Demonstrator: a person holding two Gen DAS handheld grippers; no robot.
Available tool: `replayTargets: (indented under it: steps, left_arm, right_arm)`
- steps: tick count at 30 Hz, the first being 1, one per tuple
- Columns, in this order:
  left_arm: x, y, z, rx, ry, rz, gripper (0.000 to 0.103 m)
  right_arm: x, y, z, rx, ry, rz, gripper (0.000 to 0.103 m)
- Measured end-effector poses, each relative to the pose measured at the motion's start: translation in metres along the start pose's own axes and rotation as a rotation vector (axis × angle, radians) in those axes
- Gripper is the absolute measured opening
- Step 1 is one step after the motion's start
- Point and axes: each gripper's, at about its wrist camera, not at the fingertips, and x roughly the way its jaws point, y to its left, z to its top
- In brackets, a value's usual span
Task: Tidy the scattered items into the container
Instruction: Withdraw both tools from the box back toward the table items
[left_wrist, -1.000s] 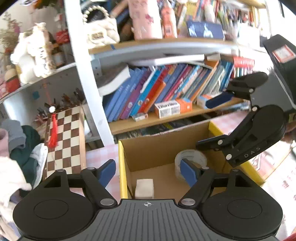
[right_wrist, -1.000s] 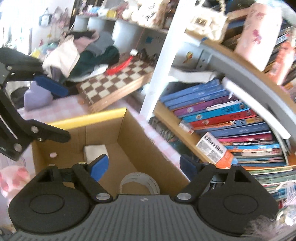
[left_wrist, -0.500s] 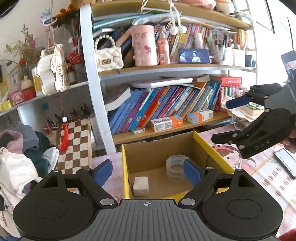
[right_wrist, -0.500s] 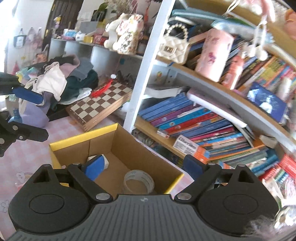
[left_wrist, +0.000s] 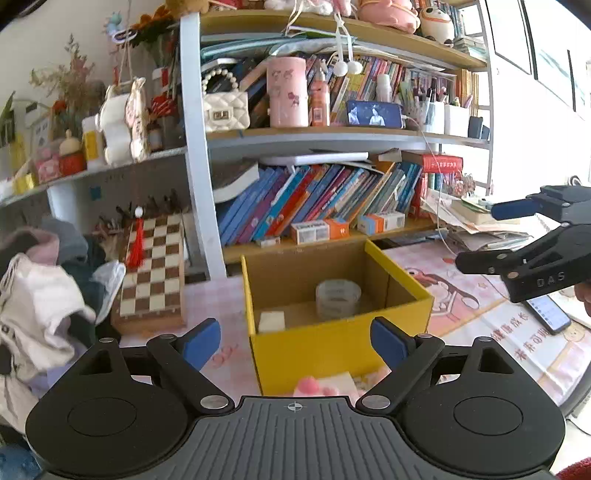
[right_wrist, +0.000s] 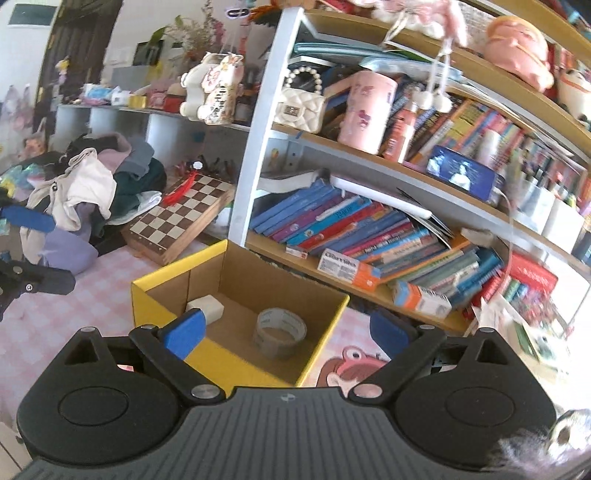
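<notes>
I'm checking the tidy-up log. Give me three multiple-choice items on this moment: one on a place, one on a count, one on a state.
1. Where is the tape roll?
A. on the chessboard
B. inside the yellow box
C. on a shelf

2. How many items lie in the box?
A. two
B. four
C. none

3. How is the left gripper?
A. shut on the tape
B. shut, empty
C. open, empty

Answers: 1 B, the roll stands on the box floor. 2 A, the roll and a white block. 3 C, its blue pads stand wide apart, holding nothing.
</notes>
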Motion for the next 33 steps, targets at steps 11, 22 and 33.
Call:
replayTargets:
  steps: [11, 22, 33]
  left_arm:
    - [-0.02, 0.007, -0.036, -0.048, 0.058, -0.005, 0.092]
    - [-0.013, 0.005, -0.069, -0.039, 0.166, 0.0, 0.097]
    - [0.005, -0.01, -0.097, -0.038, 0.263, -0.019, 0.097]
  right_arm:
    - [-0.03, 0.016, -0.044, 0.117, 0.096, -0.083, 0.098]
    - [-0.037, 0.052, -0.093, 0.112, 0.233, -0.064, 0.099]
    - [-0.018, 0.073, -0.117, 0.165, 0.351, -0.019, 0.099]
